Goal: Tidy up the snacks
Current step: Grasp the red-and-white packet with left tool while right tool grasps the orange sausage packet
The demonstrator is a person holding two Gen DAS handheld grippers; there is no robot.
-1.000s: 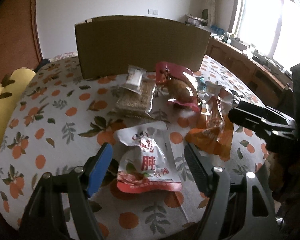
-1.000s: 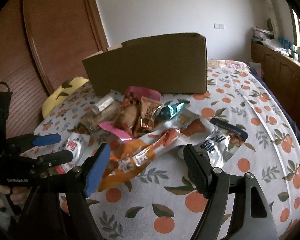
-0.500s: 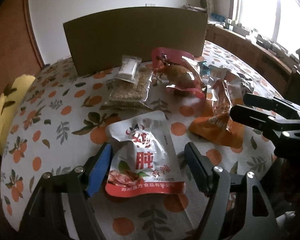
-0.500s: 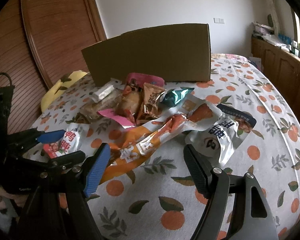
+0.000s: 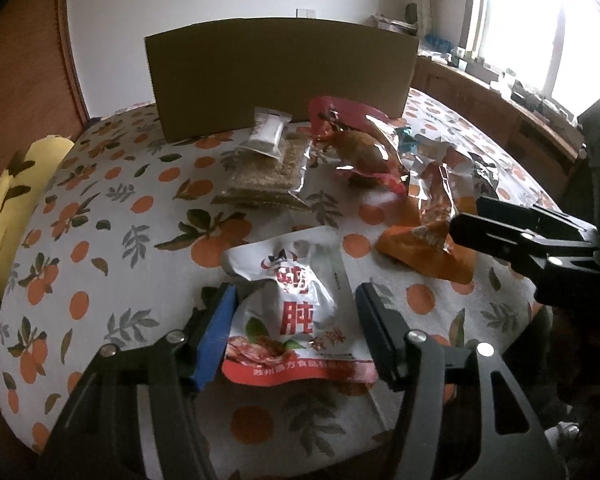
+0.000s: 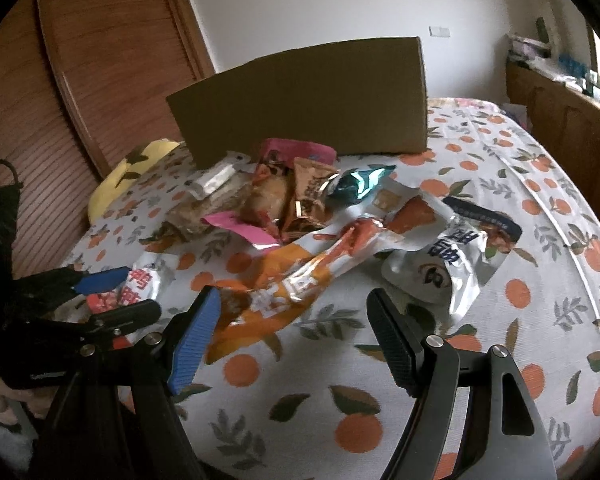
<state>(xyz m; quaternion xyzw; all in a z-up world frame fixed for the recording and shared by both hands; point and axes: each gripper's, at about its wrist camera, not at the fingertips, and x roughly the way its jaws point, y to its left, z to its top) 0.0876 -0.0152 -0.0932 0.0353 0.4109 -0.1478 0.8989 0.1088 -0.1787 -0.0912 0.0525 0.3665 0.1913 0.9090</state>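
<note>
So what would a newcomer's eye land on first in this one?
Probably the white and red snack pouch lying between the fingers of the left gripper, whose jaws are closing around it. Next, the jumble of shiny snack packets mid-table on the orange-print tablecloth, with the tall cardboard box standing behind them.

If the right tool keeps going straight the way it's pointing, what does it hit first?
Most likely the orange packet: its near end lies just ahead of the open right tool, toward the blue finger. Depth is hard to judge; aimed slightly lower, it would meet the tablecloth first.
</note>
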